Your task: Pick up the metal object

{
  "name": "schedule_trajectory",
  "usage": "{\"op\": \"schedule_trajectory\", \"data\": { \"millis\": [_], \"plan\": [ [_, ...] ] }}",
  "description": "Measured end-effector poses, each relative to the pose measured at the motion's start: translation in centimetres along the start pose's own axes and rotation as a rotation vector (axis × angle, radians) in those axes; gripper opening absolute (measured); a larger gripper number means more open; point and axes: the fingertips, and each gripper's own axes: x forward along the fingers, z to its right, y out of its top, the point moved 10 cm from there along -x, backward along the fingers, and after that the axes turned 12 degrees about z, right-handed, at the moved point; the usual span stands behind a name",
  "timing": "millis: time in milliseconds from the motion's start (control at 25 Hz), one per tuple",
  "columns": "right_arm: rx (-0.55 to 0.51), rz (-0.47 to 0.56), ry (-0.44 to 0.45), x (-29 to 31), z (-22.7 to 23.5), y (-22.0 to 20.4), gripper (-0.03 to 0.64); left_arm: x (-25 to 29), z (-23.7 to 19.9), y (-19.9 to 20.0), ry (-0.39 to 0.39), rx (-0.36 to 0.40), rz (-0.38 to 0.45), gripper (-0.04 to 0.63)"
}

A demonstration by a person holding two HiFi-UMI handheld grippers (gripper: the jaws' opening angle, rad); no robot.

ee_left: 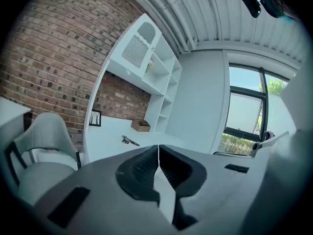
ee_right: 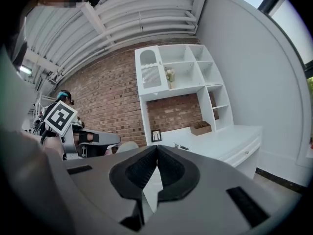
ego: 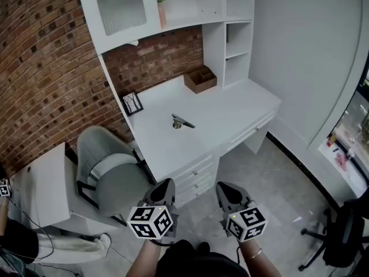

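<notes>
Two grippers, both pinched fully shut with nothing between the pads. The left gripper (ego: 165, 183) and right gripper (ego: 226, 187) hang side by side low in the head view, well short of the white desk (ego: 236, 111).

One metal object (ego: 182, 122) lies near the middle of the desktop, roughly 12 o'clock from the grippers, nobody touching it. It's too small to say what it actually is; both gripper views only show it as a dark sliver.

One wooden organiser box (ego: 200, 79) sits at about 1 o'clock from the object. One small picture frame (ego: 132, 103) leans on the brick wall at about 10 o'clock from it. One grey chair (ego: 112, 166) is at 10 o'clock from the left gripper.

One vase of flowers (ego: 162, 4) is on the shelf, top cut off in the head view, whole in the right gripper view.

One black office chair (ego: 346, 235) is half cropped at 4 o'clock.

Only the right gripper view properly shows a second person (ee_right: 63, 98) holding a marker cube (ee_right: 59, 117).
</notes>
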Motion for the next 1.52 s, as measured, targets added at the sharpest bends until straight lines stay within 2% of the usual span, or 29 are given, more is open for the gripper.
{"op": "schedule_trajectory", "data": {
  "millis": [160,480,800,1120,1520],
  "plan": [
    [0.037,0.001,-0.006,0.3,0.2,-0.1,0.005,0.4,-1.1,0.7,-0.010,-0.096,0.016,0.011],
    [0.047,0.009,-0.026,2.3,1.5,-0.4,0.005,3.6,-3.8,1.0,-0.009,-0.165,0.021,0.087],
    [0.051,-0.018,-0.022,8.8,4.2,-0.7,0.005,10.5,-8.5,0.5,0.016,-0.260,-0.016,0.139],
    [0.064,-0.044,-0.030,18.3,7.7,-1.1,0.005,19.5,-13.9,0.2,0.045,-0.294,-0.081,0.166],
    [0.079,-0.066,-0.080,25.7,10.1,-1.3,0.005,27.7,-18.1,-0.9,0.017,-0.316,-0.200,0.171]
  ]
}}
